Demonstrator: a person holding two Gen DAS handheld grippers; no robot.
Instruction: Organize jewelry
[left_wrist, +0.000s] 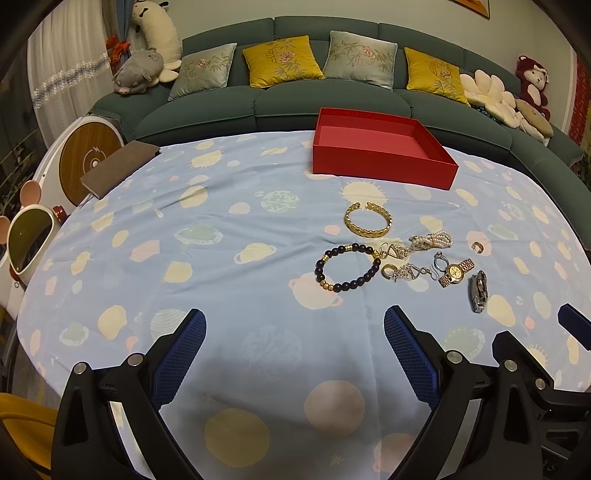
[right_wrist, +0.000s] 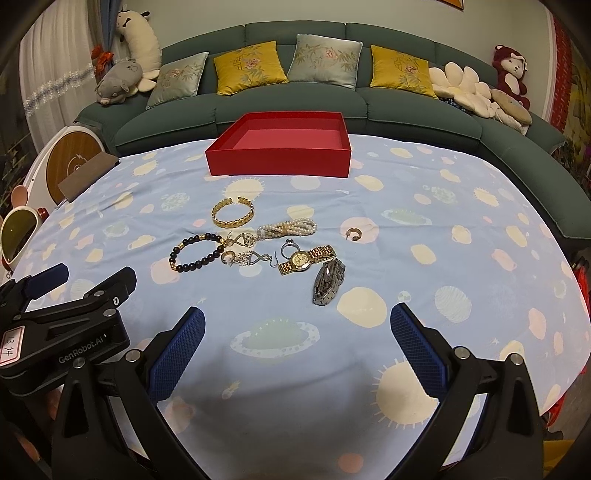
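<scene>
Planet-print tablecloth (right_wrist: 424, 192), jewelry cluster (right_wrist: 258, 247) well ahead of both grippers' spread, empty fingers (right_wrist: 177, 350).

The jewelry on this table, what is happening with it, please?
Nothing is picked up yet. A person holds the left gripper and the right gripper open above the tablecloth. A gold bangle, beaded bracelet and gold watch lie loose; the red box is empty.

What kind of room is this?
Probably a living room at home: a long green sofa with cushions and stuffed animals sits behind the cloth-covered table.
</scene>
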